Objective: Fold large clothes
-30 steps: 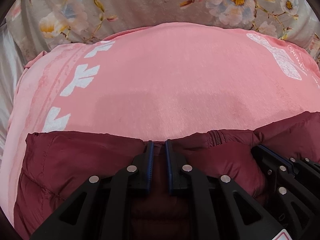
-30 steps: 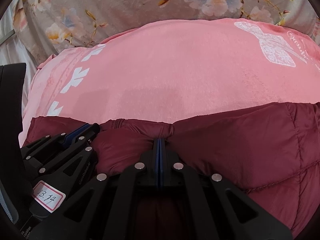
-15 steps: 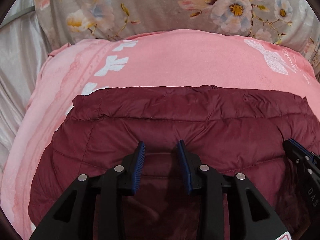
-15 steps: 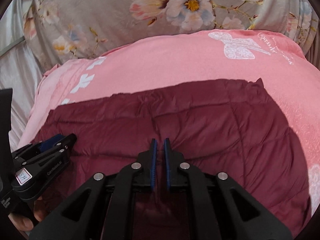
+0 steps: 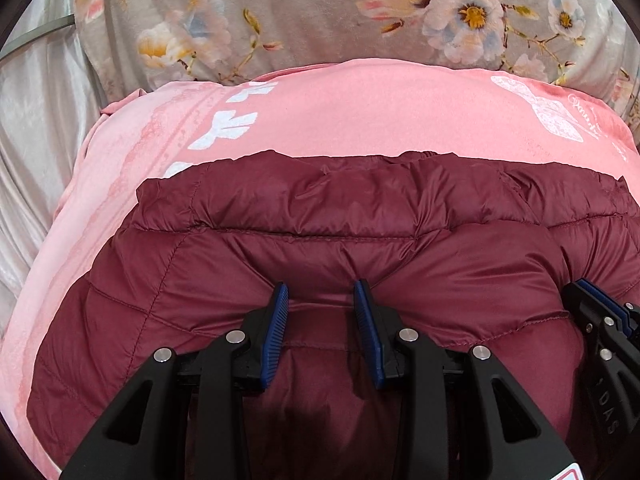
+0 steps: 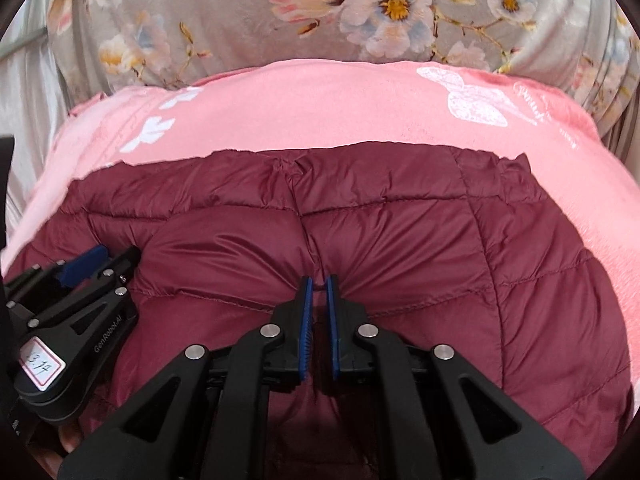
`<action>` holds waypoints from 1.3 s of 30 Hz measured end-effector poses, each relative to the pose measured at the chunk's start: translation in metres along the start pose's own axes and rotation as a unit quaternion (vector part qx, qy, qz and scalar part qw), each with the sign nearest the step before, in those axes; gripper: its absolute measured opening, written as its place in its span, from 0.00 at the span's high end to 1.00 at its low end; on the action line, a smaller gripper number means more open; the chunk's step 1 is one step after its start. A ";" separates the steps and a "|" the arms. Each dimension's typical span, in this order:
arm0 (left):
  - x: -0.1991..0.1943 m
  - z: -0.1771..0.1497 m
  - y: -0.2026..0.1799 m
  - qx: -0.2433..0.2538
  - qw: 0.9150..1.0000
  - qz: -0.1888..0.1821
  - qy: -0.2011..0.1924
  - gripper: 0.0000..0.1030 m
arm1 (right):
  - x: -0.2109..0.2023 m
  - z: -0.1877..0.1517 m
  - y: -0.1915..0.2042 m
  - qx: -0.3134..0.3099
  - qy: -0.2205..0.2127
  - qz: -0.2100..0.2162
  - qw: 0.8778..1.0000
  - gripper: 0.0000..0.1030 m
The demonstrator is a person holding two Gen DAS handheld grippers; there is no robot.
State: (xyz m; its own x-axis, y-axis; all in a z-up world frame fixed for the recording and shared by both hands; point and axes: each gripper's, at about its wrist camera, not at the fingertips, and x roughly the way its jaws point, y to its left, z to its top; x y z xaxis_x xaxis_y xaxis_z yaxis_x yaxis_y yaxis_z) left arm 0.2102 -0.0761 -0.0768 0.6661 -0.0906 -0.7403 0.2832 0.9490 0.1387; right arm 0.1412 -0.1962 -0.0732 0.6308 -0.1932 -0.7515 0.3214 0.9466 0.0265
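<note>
The quilted jacket [image 5: 360,240] lies spread directly beneath and ahead of both claws, a maroon puffer resting on a pink blanket [image 5: 360,120] over the bed, with its long axis running left to right across both views. Its far edge is a stitched band, straight and level, just short of the blanket's white printed motifs.

The left claw [image 5: 320,300] sits over the jacket's left half with its jaws well apart; the blue ribbed pads touch the fabric, which bunches slightly between them, but nothing is pinched. The right claw [image 6: 319,286] sits over the right half, close beside its partner, its jaws only narrowly parted with a thin ridge of fabric at the tips; whether that ridge is really held I cannot tell, though a visible gap suggests it is not.

Each claw is nearest its own half, so the next fold would probably be taken from the outer ends inward or from the near edge away.

The shell is slick, shiny nylon, puffed into soft rectangular channels by stitched seams; it looks springy and likely to slide. Beyond lies a grey floral quilt [image 5: 320,12].
</note>
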 end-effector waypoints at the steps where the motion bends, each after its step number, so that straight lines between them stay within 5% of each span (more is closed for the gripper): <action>1: 0.000 0.000 0.000 0.000 1.000 0.001 0.000 0.67 | 0.000 0.000 0.001 -0.004 0.000 -0.005 1.000 0.94; 27: 0.001 0.000 -0.004 0.016 1.000 0.027 0.003 0.64 | 0.003 -0.001 -0.006 0.003 0.005 0.004 1.000 0.94; 33: -0.054 -0.025 0.064 -0.087 0.994 -0.058 0.021 0.51 | -0.043 -0.011 -0.014 0.050 0.006 0.054 0.997 0.90; 35: -0.076 -0.038 0.090 -0.110 0.992 -0.055 0.016 0.40 | -0.064 -0.018 -0.007 0.048 -0.002 0.077 0.996 0.90; 39: -0.097 -0.073 0.161 -0.180 0.982 -0.041 0.031 0.37 | -0.088 -0.034 0.015 0.031 0.000 0.113 0.993 0.90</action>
State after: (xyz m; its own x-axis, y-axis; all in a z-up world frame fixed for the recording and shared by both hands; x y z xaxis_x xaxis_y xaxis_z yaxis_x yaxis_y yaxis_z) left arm 0.1405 0.1079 -0.0309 0.6050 -0.1632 -0.7793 0.0641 0.9856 -0.1567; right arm 0.0664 -0.1562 -0.0292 0.6922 0.0227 -0.7213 0.2136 0.9483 0.2349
